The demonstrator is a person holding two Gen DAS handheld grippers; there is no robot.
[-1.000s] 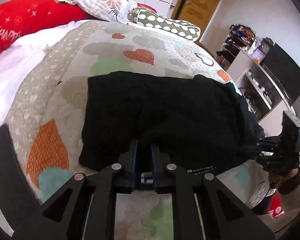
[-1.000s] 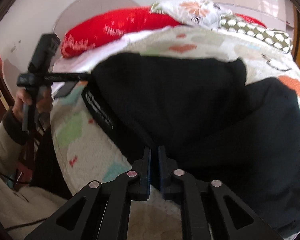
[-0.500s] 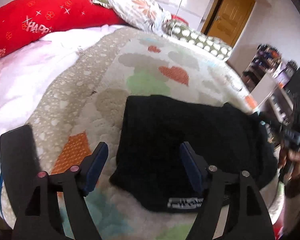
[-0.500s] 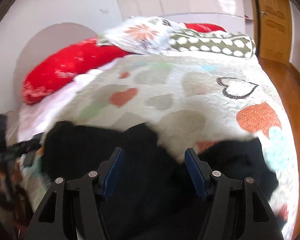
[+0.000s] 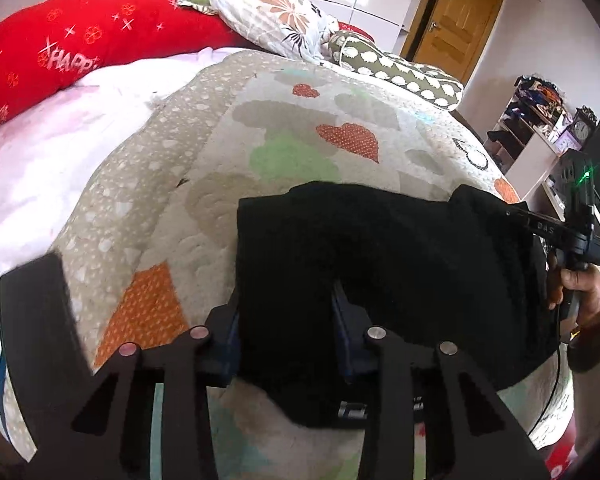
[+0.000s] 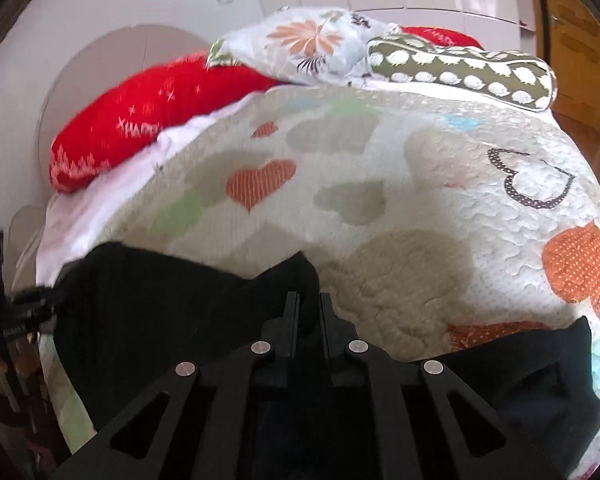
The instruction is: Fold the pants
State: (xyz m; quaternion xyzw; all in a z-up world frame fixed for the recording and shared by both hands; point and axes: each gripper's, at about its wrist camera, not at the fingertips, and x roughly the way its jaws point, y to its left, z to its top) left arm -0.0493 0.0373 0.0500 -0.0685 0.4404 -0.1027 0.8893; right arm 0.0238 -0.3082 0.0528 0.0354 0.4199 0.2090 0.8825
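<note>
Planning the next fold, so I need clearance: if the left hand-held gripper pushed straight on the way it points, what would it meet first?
The black pants. A fold of them already sits between the left hand-held gripper fingers, which have just been closing, so it would drive straight into the cloth, probably pressing it against the quilt underneath.

Bright, soft daylight; heavy fisheye bending and dark corner vignetting; slight motion blur in right view.

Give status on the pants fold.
Done: the black pants look partly folded, bunched in overlapping layers on the quilt. In hand: both claws have just been closing; the left claw clamps the near edge, the right claw pinches a fold at the right end. Left, probably: carry that cloth over, flatten, release.
</note>
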